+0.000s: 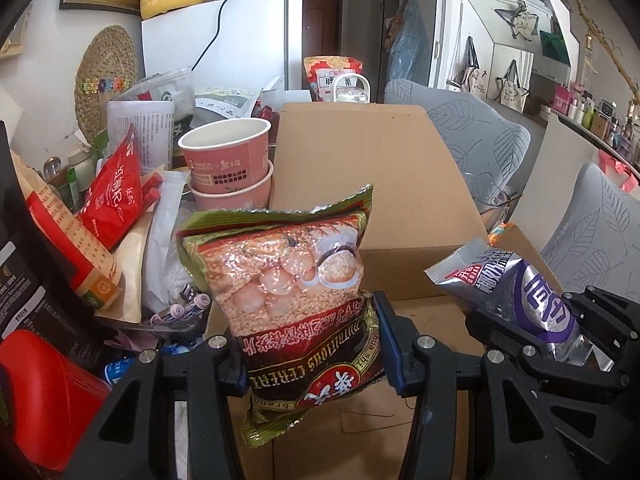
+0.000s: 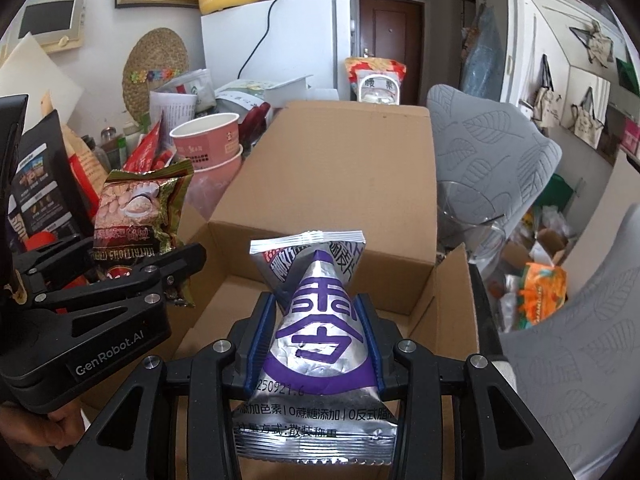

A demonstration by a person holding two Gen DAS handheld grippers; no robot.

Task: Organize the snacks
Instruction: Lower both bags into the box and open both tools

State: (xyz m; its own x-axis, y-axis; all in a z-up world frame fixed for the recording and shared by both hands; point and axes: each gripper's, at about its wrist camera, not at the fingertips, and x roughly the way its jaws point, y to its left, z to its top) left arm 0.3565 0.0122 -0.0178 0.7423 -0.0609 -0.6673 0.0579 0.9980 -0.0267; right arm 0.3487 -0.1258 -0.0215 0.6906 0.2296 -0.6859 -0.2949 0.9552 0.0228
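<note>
My left gripper (image 1: 310,344) is shut on a green and red cereal packet (image 1: 288,276) and holds it upright above the near left edge of the open cardboard box (image 1: 384,268). The packet also shows in the right wrist view (image 2: 138,216). My right gripper (image 2: 316,340) is shut on a silver and purple snack packet (image 2: 320,340) over the box floor (image 2: 236,320). This packet appears at the right in the left wrist view (image 1: 516,288).
A cluttered pile of snack bags (image 1: 112,196), stacked pink paper cups (image 1: 228,160) and a red container (image 1: 44,396) lies left of the box. Grey cushioned chairs (image 1: 476,136) stand to the right. A white fridge (image 1: 224,40) stands behind.
</note>
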